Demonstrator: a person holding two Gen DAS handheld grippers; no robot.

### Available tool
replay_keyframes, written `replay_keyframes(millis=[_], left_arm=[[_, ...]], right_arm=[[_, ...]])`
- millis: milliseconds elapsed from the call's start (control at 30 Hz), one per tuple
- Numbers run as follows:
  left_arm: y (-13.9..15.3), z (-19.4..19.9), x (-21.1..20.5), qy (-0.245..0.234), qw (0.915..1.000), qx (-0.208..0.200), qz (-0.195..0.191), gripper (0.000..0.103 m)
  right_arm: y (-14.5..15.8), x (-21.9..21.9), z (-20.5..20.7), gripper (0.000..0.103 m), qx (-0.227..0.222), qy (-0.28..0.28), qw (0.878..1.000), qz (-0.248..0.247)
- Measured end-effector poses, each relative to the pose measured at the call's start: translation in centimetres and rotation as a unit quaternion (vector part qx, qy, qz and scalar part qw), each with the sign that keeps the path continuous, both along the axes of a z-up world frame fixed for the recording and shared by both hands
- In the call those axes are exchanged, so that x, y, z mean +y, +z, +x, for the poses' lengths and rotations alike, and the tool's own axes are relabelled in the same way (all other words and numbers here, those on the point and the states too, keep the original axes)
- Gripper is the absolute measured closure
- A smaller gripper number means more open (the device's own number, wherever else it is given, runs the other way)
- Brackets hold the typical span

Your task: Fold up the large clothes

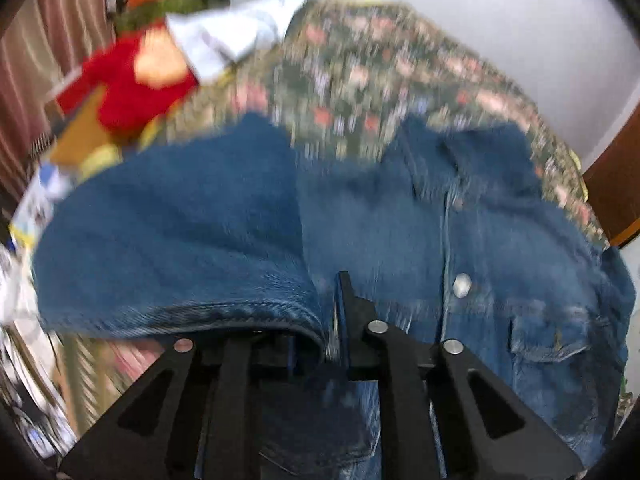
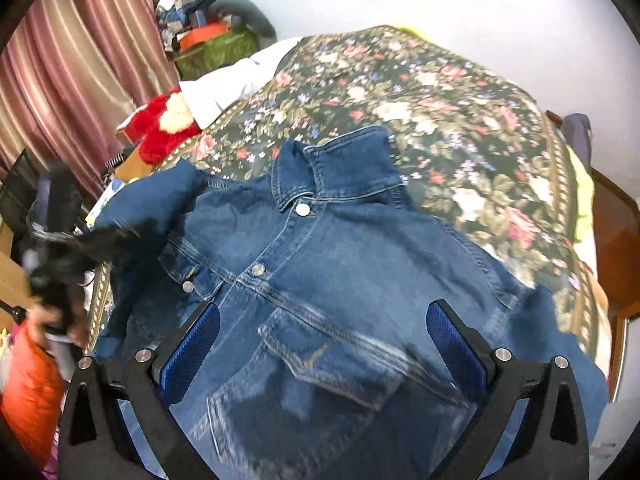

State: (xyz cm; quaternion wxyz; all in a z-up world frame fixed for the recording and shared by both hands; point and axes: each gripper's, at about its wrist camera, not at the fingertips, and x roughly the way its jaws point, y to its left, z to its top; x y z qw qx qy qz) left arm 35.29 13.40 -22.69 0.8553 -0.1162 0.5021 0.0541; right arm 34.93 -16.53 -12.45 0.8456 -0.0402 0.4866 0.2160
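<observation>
A blue denim jacket (image 2: 320, 272) lies front up on a floral bedspread (image 2: 440, 92), collar toward the far side, metal buttons down its front. My right gripper (image 2: 324, 336) is open just above the jacket's chest pocket, blue pads wide apart and empty. My left gripper (image 1: 336, 320) is shut on the jacket's sleeve (image 1: 180, 248), pinching its hem and holding it lifted over the jacket body (image 1: 520, 280). In the right wrist view the left gripper (image 2: 60, 264) shows blurred at the far left, holding the sleeve up.
A red plush toy (image 2: 164, 124) and a white pillow (image 2: 236, 76) lie at the bed's far left. Striped pink curtains (image 2: 80, 60) hang on the left. A wooden bed frame (image 2: 616, 240) runs along the right. An orange bag (image 2: 28, 384) sits low left.
</observation>
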Motion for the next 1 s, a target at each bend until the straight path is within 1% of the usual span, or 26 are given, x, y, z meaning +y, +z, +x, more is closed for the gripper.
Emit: replay_keyframes(millis=[67, 100, 167, 200, 233, 267, 300, 333, 367, 400, 433, 467, 533, 600, 700, 733, 767, 800, 833, 867, 900, 933, 967, 1000], left_arm=[[-1.7, -0.7, -0.2, 0.002, 0.9997, 0.022, -0.009, 0.056], [-2.1, -1.3, -0.4, 0.000, 0.9996, 0.027, -0.009, 0.051], [-2.3, -2.7, -1.1, -0.007, 0.9997, 0.021, -0.011, 0.047], [-1.9, -3.7, -1.0, -0.010, 0.9997, 0.018, -0.013, 0.046], [-1.6, -4.3, -0.6, -0.010, 0.9995, 0.019, -0.022, 0.042], [-1.1, -4.9, -0.2, -0.009, 0.9991, 0.018, -0.039, 0.041], [-0.5, -6.2, 0.5, -0.006, 0.9977, 0.008, -0.067, 0.041], [0.0, -7.6, 1.4, 0.001, 0.9959, -0.004, -0.090, 0.040], [0.6, -8.4, 2.2, 0.011, 0.9943, -0.015, -0.105, 0.035], [1.4, -9.8, 3.6, 0.030, 0.9915, -0.034, -0.122, 0.033], [1.9, -10.3, 4.6, 0.045, 0.9892, -0.047, -0.132, 0.028], [2.3, -10.9, 5.7, 0.061, 0.9865, -0.057, -0.141, 0.021], [2.4, -11.8, 8.6, 0.101, 0.9797, -0.069, -0.159, 0.014], [1.8, -11.7, 11.4, 0.140, 0.9751, -0.058, -0.162, 0.014], [0.1, -11.0, 14.6, 0.175, 0.9668, -0.043, -0.181, 0.014], [-0.6, -10.6, 15.7, 0.189, 0.9622, -0.035, -0.192, 0.015], [-1.1, -10.6, 16.6, 0.197, 0.9585, -0.034, -0.204, 0.018], [-1.9, -10.3, 17.4, 0.205, 0.9524, -0.035, -0.223, 0.021], [-2.3, -10.0, 17.9, 0.210, 0.9490, -0.035, -0.232, 0.031], [-2.5, -9.6, 18.2, 0.218, 0.9475, -0.036, -0.232, 0.046], [-2.5, -9.5, 18.5, 0.221, 0.9482, -0.037, -0.225, 0.055], [-2.1, -9.2, 18.4, 0.224, 0.9527, -0.038, -0.202, 0.071], [-1.4, -8.8, 17.9, 0.224, 0.9594, -0.042, -0.166, 0.083], [-0.8, -8.5, 17.5, 0.222, 0.9644, -0.045, -0.136, 0.086]], right_arm=[[0.9, -1.0, -1.0, 0.000, -0.010, -0.004, 1.000, -0.001], [1.3, -1.6, -1.6, 0.000, -0.016, -0.005, 1.000, -0.003], [1.9, -2.4, -2.4, 0.000, -0.027, -0.008, 1.000, -0.007], [2.2, -2.7, -2.7, 0.000, -0.032, -0.010, 0.999, -0.009], [2.5, -3.0, -3.0, 0.000, -0.038, -0.012, 0.999, -0.011], [2.6, -3.2, -3.2, 0.000, -0.041, -0.013, 0.999, -0.011], [2.7, -3.3, -3.4, 0.000, -0.044, -0.013, 0.999, -0.011], [2.8, -3.3, -3.5, 0.000, -0.046, -0.014, 0.999, -0.010], [2.8, -3.3, -3.6, 0.000, -0.048, -0.014, 0.999, -0.009], [2.8, -3.2, -3.7, 0.000, -0.049, -0.013, 0.999, -0.009], [2.8, -2.9, -3.7, 0.000, -0.051, -0.010, 0.999, -0.011], [2.7, -2.6, -3.7, 0.000, -0.053, -0.007, 0.998, -0.014], [2.4, -1.6, -3.8, 0.000, -0.054, 0.000, 0.998, -0.019], [2.1, -0.7, -3.7, 0.000, -0.054, 0.008, 0.998, -0.022], [1.5, 1.0, -3.7, 0.000, -0.048, 0.020, 0.998, -0.024], [1.4, 1.3, -3.7, 0.000, -0.048, 0.022, 0.998, -0.023], [1.3, 1.7, -3.8, 0.000, -0.047, 0.025, 0.998, -0.022], [1.1, 2.1, -3.8, 0.000, -0.047, 0.027, 0.998, -0.024], [1.0, 2.4, -3.9, 0.000, -0.048, 0.030, 0.998, -0.027], [0.9, 2.7, -3.9, 0.000, -0.047, 0.031, 0.998, -0.029], [0.8, 2.9, -3.9, 0.000, -0.047, 0.031, 0.998, -0.032], [0.6, 2.9, -3.9, 0.000, -0.045, 0.030, 0.998, -0.033], [0.5, 2.9, -3.9, 0.000, -0.044, 0.028, 0.998, -0.032], [0.2, 2.8, -3.9, 0.000, -0.041, 0.025, 0.998, -0.032]])
